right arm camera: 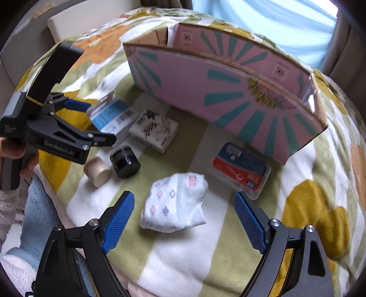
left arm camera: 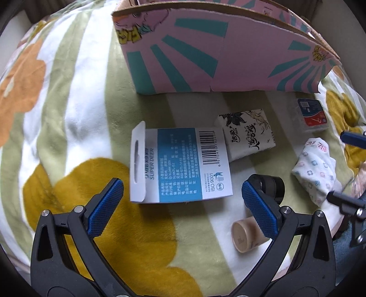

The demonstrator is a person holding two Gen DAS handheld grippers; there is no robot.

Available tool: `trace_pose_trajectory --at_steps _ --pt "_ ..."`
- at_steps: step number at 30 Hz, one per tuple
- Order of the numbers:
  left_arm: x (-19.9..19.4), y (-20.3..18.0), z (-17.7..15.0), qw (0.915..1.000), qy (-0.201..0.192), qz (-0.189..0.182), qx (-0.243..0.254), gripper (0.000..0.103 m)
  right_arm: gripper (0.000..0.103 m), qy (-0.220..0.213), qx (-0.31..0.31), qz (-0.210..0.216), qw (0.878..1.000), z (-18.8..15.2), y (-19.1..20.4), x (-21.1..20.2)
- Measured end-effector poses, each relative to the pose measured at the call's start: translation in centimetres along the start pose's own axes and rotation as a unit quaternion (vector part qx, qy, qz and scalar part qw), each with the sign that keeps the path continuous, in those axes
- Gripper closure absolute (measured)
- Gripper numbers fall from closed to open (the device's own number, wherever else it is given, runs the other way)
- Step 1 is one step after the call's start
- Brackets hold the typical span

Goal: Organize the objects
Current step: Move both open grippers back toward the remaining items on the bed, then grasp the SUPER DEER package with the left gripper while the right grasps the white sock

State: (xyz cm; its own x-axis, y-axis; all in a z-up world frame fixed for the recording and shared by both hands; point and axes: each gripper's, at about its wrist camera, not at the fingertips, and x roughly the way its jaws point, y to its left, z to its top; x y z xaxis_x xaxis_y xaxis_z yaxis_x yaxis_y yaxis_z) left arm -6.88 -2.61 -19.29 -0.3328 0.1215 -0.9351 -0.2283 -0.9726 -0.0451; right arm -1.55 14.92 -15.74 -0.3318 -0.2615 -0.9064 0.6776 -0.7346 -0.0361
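A pink cardboard box (left arm camera: 205, 57) with teal rays stands open on a flowered blanket; it also shows in the right wrist view (right arm camera: 228, 98). In front of it lie a white-and-blue packaged card (left arm camera: 178, 164), a tissue pack (left arm camera: 247, 132), a floss-pick case (right arm camera: 240, 169), a folded white sock (right arm camera: 176, 203), a black jar (right arm camera: 124, 162) and a beige jar (right arm camera: 97, 172). My left gripper (left arm camera: 183, 205) is open just above the card's near edge. My right gripper (right arm camera: 184, 219) is open around the sock, not touching it.
The flowered blanket (left arm camera: 68, 114) covers the whole surface. A light blue fluffy cloth (right arm camera: 39, 217) lies at the blanket's near left edge. A white board (right arm camera: 91, 20) stands behind the blanket at the far left.
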Motion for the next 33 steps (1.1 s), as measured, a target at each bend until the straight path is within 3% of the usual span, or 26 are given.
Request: trace_pose_trajectory --at_steps 10,19,33 --pt "1.1 0.1 0.5 0.9999 0.01 -0.009 -0.005 0.0 0.018 0.017 -0.01 0.002 1.0 -0.6 0.4 1.6" --pt "1.4 0.1 0.0 0.9998 0.016 0.008 0.01 0.015 0.043 0.03 -0.022 0.007 0.999 -0.7 0.6 2.3" --pt "-0.6 0.9 -1.0 0.9999 -0.001 -0.001 0.014 0.016 0.053 0.032 -0.022 0.009 0.999 -0.9 0.3 1.6"
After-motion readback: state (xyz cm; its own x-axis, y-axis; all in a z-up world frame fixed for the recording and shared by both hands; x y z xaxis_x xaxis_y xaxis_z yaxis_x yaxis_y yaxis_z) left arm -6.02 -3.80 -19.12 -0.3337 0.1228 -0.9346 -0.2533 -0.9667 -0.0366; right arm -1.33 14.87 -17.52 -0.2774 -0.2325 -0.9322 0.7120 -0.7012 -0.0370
